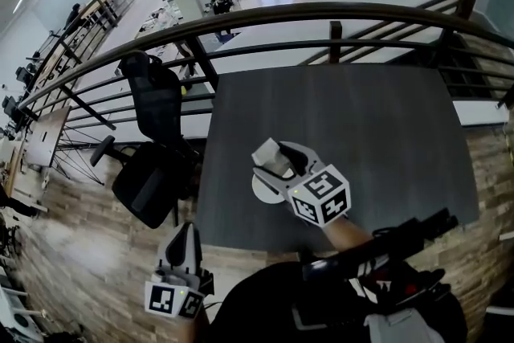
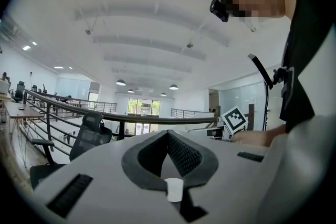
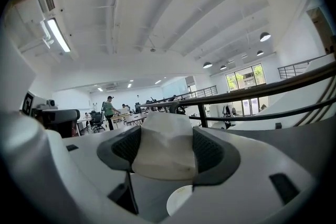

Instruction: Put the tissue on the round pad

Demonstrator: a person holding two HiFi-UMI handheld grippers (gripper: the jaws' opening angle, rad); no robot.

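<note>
A white tissue [image 1: 270, 154] is pinched between the jaws of my right gripper [image 1: 279, 159], which is shut on it. In the right gripper view the tissue [image 3: 164, 150] fills the gap between the dark pads. Directly below lies the round white pad [image 1: 260, 189], near the front left of the dark grey table [image 1: 369, 132]; a part of the round pad [image 3: 180, 200] shows under the jaws. The tissue hangs just above the pad. My left gripper [image 1: 184, 240] is off the table at the lower left, over the floor, shut with nothing in it [image 2: 168, 138].
A black office chair [image 1: 152, 165] stands left of the table. A dark curved railing [image 1: 321, 12] runs along the table's far side, with a drop to a lower floor beyond. The person's body is at the table's front edge.
</note>
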